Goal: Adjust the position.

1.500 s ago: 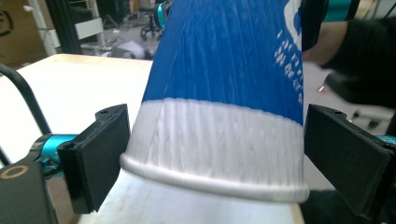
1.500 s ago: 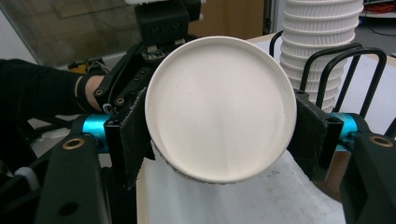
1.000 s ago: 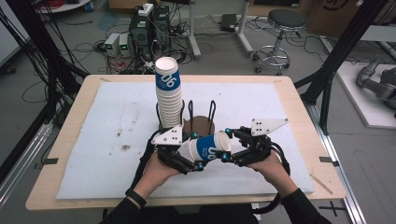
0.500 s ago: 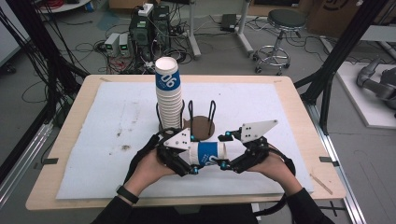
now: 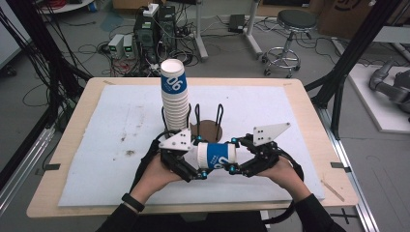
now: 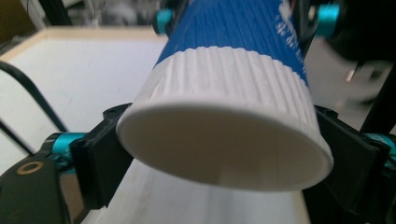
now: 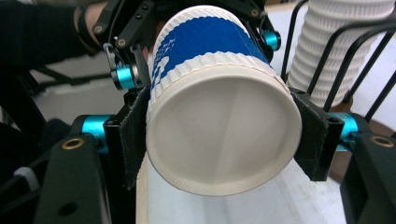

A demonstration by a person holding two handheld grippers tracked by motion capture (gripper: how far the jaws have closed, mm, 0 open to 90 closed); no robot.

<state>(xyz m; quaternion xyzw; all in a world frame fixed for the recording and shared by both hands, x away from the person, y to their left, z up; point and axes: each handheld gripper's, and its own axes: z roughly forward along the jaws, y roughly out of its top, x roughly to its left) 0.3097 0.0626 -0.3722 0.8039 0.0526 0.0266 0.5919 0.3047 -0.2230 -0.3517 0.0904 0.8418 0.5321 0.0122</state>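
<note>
Blue-and-white ribbed paper cup held level above white-covered table, near tall cup stack. Left gripper jaws, just opening, flank one end; right gripper jaws pinch other.

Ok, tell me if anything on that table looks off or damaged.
Nothing looks damaged. The cup lies sideways in the air between the left gripper and the right gripper, undented. The stack stands upright in the rack. The mat has a few dark stains at its left.
</note>
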